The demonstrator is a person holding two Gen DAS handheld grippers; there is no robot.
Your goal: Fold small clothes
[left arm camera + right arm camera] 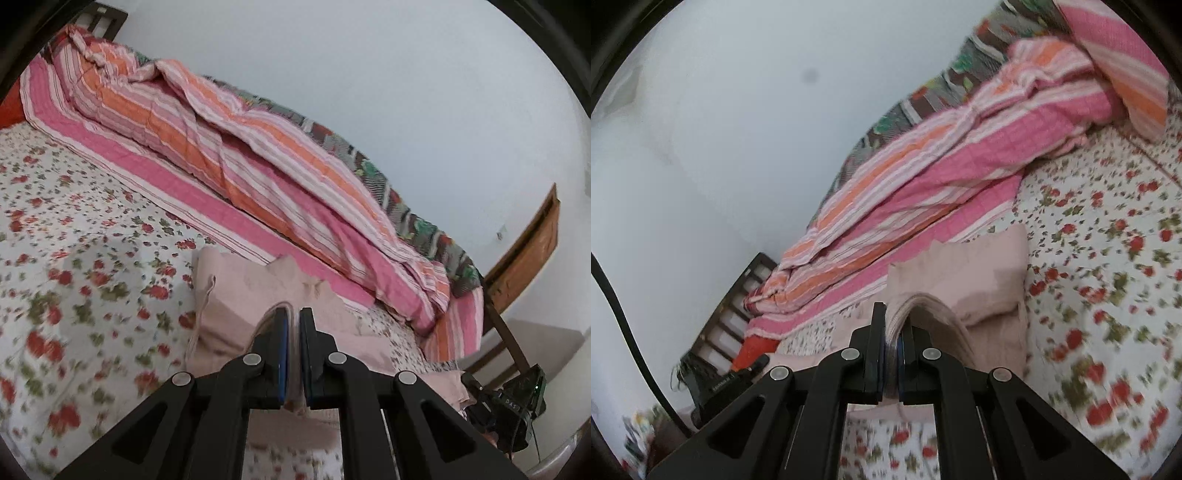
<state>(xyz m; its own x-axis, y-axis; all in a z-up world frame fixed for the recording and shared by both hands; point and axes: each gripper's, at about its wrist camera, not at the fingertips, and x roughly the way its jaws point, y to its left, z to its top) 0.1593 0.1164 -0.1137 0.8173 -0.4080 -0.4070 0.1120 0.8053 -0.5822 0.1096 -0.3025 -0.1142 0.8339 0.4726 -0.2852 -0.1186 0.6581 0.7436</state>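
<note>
A small pale pink garment (236,295) is lifted off the floral bedsheet (74,229). My left gripper (294,317) is shut on one edge of it, with folds of the cloth pinched between the pads. In the right wrist view the same pink garment (979,280) hangs ahead of the fingers, and my right gripper (895,321) is shut on another bunched edge. The cloth drapes down beyond both grippers toward the sheet. The other gripper (517,406) shows dark at the lower right of the left wrist view.
A pink and orange striped quilt (221,140) lies bunched along the far side of the bed against a pale wall. A patterned blanket (369,158) edges it. A wooden bed frame (528,254) stands at the right, a dark headboard (738,306) at the left.
</note>
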